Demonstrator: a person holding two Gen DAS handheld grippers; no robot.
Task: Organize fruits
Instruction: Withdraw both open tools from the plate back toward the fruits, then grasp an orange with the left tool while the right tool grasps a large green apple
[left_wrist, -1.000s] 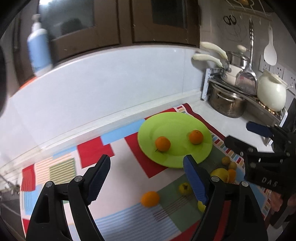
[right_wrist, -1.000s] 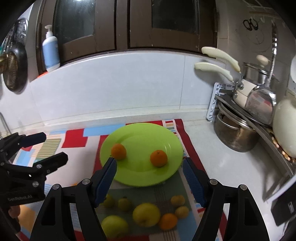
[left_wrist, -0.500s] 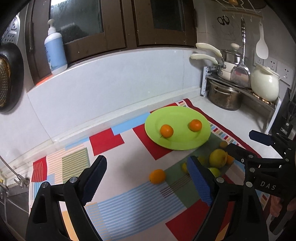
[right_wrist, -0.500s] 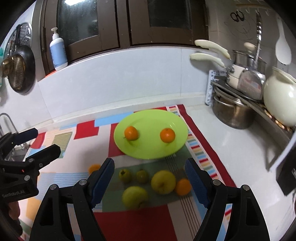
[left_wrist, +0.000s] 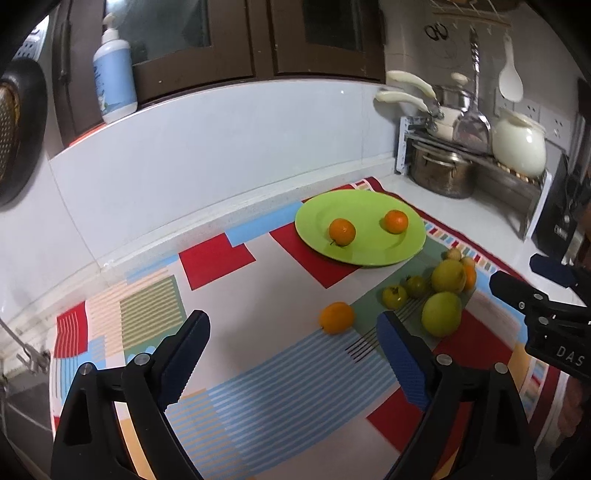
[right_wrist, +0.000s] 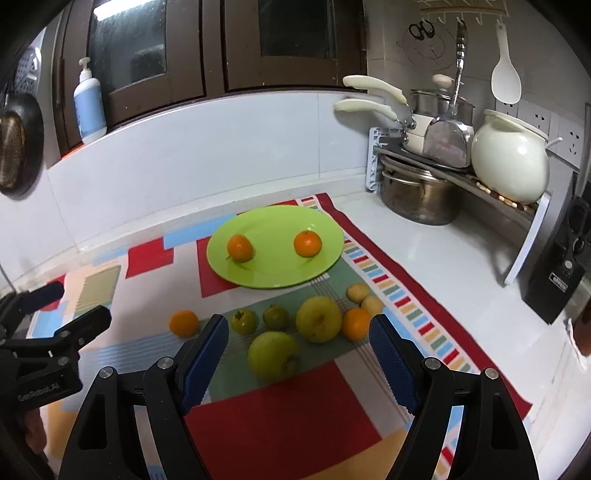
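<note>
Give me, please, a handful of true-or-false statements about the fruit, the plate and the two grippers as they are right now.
1. Two oranges lie on the green plate. True: one orange on its left part and another orange on its right.
2. The right gripper is shut on an apple. False: it is open and holds nothing; the nearest green apple lies on the mat ahead of it.
3. The left gripper is open and empty. True.
4. Every orange is on the plate. False: a loose orange lies on the mat.
5. The plate rests on bare counter. False: it sits on the mat.
</note>
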